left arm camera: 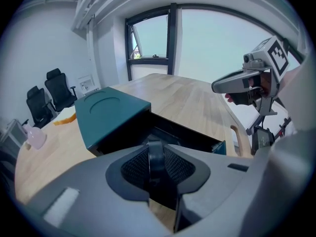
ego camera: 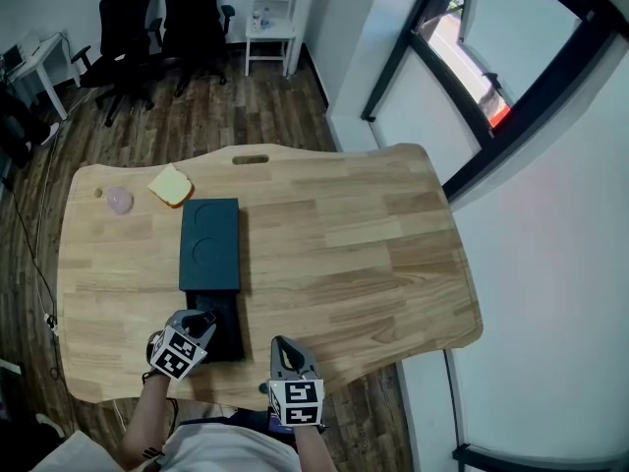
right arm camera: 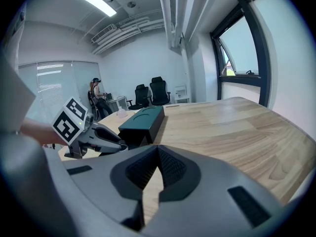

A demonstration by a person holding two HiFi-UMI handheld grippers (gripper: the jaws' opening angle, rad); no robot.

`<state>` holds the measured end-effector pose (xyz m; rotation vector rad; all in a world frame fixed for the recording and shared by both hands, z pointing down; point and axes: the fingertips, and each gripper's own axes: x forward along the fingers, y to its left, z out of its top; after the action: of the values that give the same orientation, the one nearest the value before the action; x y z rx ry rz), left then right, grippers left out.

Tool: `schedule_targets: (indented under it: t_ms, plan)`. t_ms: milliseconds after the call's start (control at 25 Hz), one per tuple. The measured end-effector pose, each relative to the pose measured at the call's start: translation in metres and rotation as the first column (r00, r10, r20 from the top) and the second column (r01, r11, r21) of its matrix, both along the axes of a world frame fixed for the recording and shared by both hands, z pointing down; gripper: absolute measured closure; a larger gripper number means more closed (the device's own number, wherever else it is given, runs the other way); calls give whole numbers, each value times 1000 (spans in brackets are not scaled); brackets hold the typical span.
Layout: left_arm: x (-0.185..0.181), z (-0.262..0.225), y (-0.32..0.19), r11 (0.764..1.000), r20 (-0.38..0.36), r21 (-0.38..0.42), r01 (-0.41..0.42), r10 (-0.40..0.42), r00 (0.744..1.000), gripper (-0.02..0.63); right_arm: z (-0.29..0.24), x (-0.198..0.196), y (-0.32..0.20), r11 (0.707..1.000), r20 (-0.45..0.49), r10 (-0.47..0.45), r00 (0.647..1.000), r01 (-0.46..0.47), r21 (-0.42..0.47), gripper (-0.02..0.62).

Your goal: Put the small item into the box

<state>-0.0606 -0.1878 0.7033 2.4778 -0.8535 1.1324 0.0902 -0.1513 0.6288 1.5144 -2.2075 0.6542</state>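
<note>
A dark teal box (ego camera: 209,244) lies on the wooden table (ego camera: 344,234), its black drawer (ego camera: 224,327) slid out toward me. My left gripper (ego camera: 201,325) is at the drawer's near left corner. In the left gripper view a narrow dark rounded piece (left arm camera: 154,154) stands between the pads, which sit close on both sides; I cannot tell what it is. My right gripper (ego camera: 281,345) hovers right of the drawer, shut and empty, its pads (right arm camera: 168,167) meeting. A small pink item (ego camera: 119,200) and a yellow piece (ego camera: 171,185) lie at the table's far left.
The table has a handle slot (ego camera: 251,159) at its far edge and a curved near edge under my grippers. Black office chairs (ego camera: 128,28) and a white stool (ego camera: 270,23) stand beyond the table. A window wall (ego camera: 491,87) runs along the right.
</note>
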Motion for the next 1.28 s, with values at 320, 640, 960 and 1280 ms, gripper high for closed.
schedule_targets:
  t_ms: [320,640,960,1280]
  plan:
    - [6,-5,6,998,25,20,-63,63,998,514,-1,1,5,1000,5,8,1000,-8,-7,591]
    - [-7,-13,-17,990,125,127,-67,51,991,515,0,3,8,1000,14,25,1000,-25,-5,591]
    - [-1,-4,-21,971,247,180,-154,107,963,515,-2,10,8,999,5,36,999,-36,-6,591]
    - [10,16,5,982,175,46,-184,173,969,514,-3,6,8,1000,2,29,1000,-29,-8,591]
